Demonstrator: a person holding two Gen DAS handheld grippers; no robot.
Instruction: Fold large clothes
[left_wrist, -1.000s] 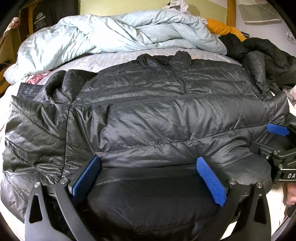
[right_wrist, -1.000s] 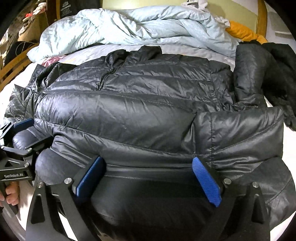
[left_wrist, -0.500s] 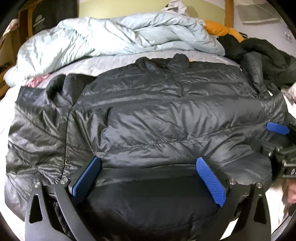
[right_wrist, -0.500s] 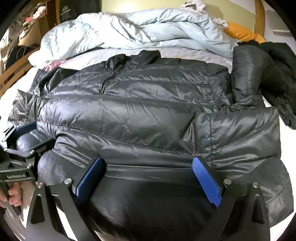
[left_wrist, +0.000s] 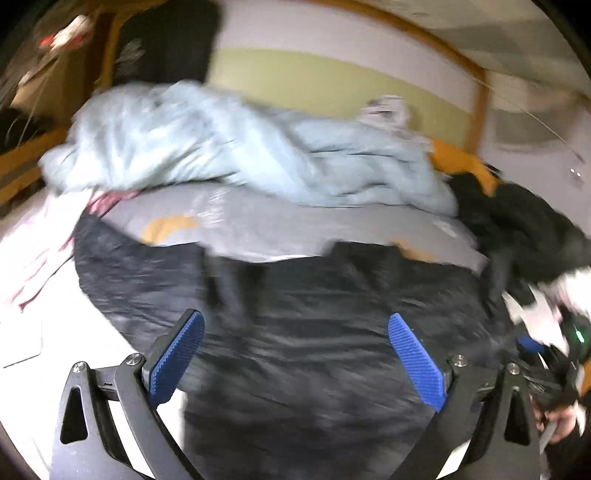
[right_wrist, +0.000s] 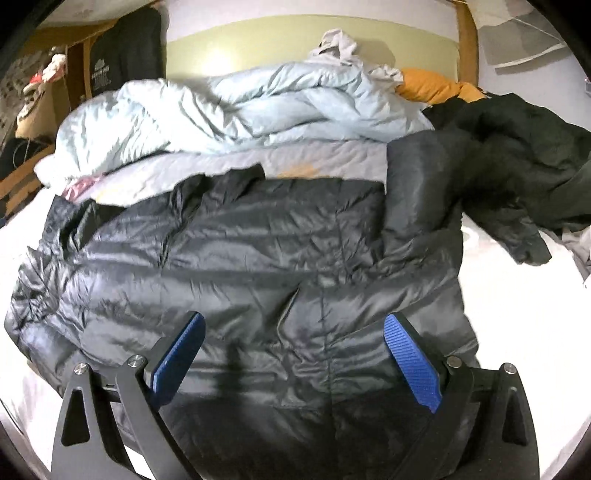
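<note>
A black quilted down jacket (right_wrist: 258, 280) lies spread on the bed, collar (right_wrist: 225, 181) at the far side and one sleeve (right_wrist: 417, 181) turned up at the right. My right gripper (right_wrist: 295, 358) hovers open over its near part, blue pads wide apart with nothing pinched. The left wrist view is blurred by motion: the jacket (left_wrist: 314, 332) is a dark mass under my open left gripper (left_wrist: 295, 354). The right gripper (left_wrist: 532, 343) and a hand (left_wrist: 561, 424) show at that view's right edge.
A crumpled light blue duvet (right_wrist: 240, 107) fills the far side of the bed, with an orange pillow (right_wrist: 432, 85) and a heap of dark clothes (right_wrist: 517, 155) at the right. Grey bedding (right_wrist: 314, 158) lies between duvet and jacket. White sheet (right_wrist: 517, 295) borders the jacket's right.
Both views have swung up and back, so the jacket sits lower in frame and grey bedding shows beyond its collar. The left view is now motion-blurred. The left gripper has left the right view.
</note>
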